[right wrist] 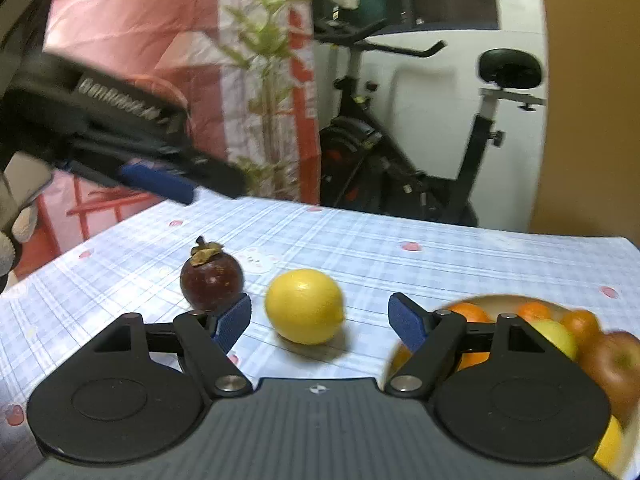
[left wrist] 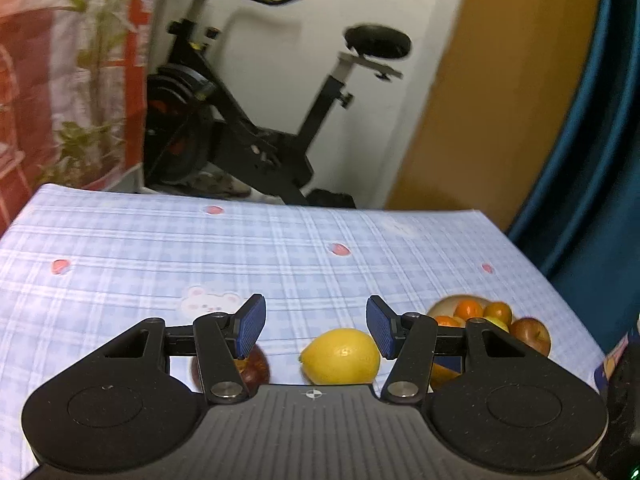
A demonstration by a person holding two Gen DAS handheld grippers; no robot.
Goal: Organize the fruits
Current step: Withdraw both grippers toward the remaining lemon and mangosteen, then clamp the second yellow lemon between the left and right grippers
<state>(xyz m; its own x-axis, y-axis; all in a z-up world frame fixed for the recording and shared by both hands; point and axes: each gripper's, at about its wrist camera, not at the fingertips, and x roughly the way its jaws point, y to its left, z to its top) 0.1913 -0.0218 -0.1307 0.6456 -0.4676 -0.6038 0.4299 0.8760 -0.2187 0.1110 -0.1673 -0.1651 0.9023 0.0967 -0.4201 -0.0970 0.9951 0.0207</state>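
Right wrist view has the lemon (right wrist: 305, 306) on the tabletop (right wrist: 400, 256) just ahead of the right gripper (right wrist: 320, 316), jaws open and empty, bowl (right wrist: 492, 300) to the lemon's right, left gripper (left wrist: 316, 320) open too.

1. We see the left gripper (left wrist: 316, 322) with jaws apart, holding nothing.
2. A lemon (left wrist: 340, 356) lies on the tablecloth (left wrist: 280, 248) below.
3. A fruit bowl (left wrist: 444, 304) sits right.

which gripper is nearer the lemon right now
Right, as far as these views show. The right gripper is low at the table with the lemon just ahead between its open fingers. The left gripper hangs higher, up and left of it, also open.
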